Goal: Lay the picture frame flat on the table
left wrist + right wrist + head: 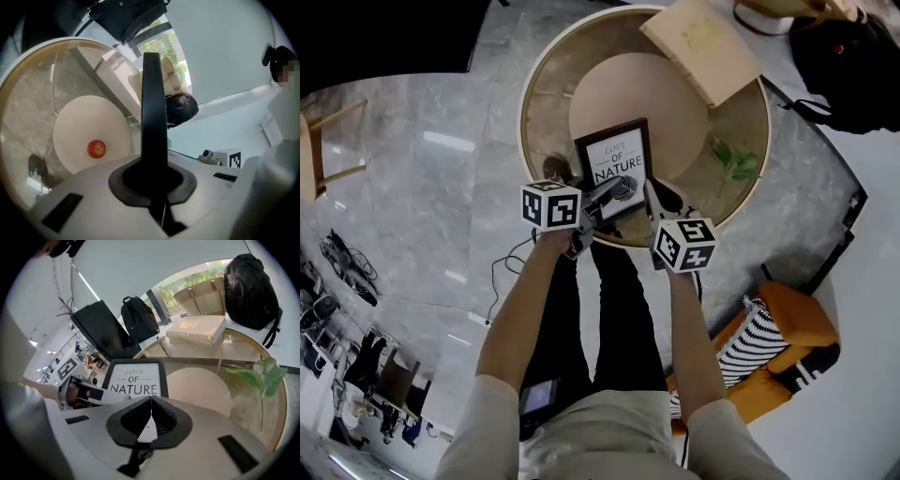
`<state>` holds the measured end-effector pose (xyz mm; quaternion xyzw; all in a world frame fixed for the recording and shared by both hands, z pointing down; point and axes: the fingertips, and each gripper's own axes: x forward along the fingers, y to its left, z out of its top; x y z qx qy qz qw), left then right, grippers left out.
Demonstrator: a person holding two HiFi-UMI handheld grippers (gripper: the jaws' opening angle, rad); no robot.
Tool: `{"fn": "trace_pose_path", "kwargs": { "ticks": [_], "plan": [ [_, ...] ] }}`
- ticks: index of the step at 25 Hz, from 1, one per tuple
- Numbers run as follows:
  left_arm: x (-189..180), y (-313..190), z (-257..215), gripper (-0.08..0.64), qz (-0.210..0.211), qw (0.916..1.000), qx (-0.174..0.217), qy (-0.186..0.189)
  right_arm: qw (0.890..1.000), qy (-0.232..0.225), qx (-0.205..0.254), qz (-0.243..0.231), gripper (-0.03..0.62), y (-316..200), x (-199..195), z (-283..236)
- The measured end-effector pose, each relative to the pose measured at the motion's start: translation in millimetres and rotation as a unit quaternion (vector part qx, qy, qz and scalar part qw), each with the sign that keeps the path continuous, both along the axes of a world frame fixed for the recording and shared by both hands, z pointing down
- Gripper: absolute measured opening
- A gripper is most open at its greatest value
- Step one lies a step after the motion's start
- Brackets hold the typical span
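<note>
Grips the picture frame by its thin black edge with the left gripper, jaws pressed together on it. Holds the right gripper closed and empty near the lower edge. Seems midway, with the frame slanted over the round table, not flat; remains to lower it

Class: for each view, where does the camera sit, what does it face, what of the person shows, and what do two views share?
Head view: on the head, facing down at the table and picture frame; forearms, legs, left gripper, right gripper show.
Left gripper view: on that gripper, looking along jaws shut on the frame's edge; right gripper's cube shows.
Right gripper view: on that gripper, facing the frame's front; left gripper shows.
Head and right gripper views share the frame's print.
</note>
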<state>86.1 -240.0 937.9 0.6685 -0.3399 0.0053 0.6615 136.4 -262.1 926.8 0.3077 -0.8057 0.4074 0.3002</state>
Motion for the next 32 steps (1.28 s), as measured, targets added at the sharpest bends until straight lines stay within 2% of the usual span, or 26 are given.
{"fn": "trace_pose_path", "kwargs": {
  "ticks": [7,13,17,20,27,32],
  "plan": [
    [24.4,-7.4,13.8,0.028,-0.002,0.9998,-0.011,0.013,0.999,0.031,-0.029,0.018,0.032,4.1,24.4,25.9],
    [40.6,-11.9,25.1,0.028,0.009,0.9994,-0.026,0.020,0.998,0.060,-0.024,-0.010,0.032,4.5,26.1,41.5],
    [39.9,-12.1,33.5,0.028,0.012,0.9991,-0.040,-0.004,0.998,0.054,-0.039,0.008,0.032,4.6,26.1,48.4],
    [42.0,-16.1,34.5,0.031,0.014,0.9984,-0.051,-0.020,0.998,0.063,-0.028,0.006,0.032,1.3,29.0,49.2],
    [31.3,-16.3,36.6,0.092,0.017,0.9917,-0.076,-0.102,0.997,0.075,-0.017,0.014,0.034,-2.6,28.5,48.0],
    [21.0,-15.2,34.7,0.119,0.015,0.9888,-0.085,-0.122,0.998,0.061,-0.022,0.012,0.034,-2.0,25.3,48.8]
  ]
}}
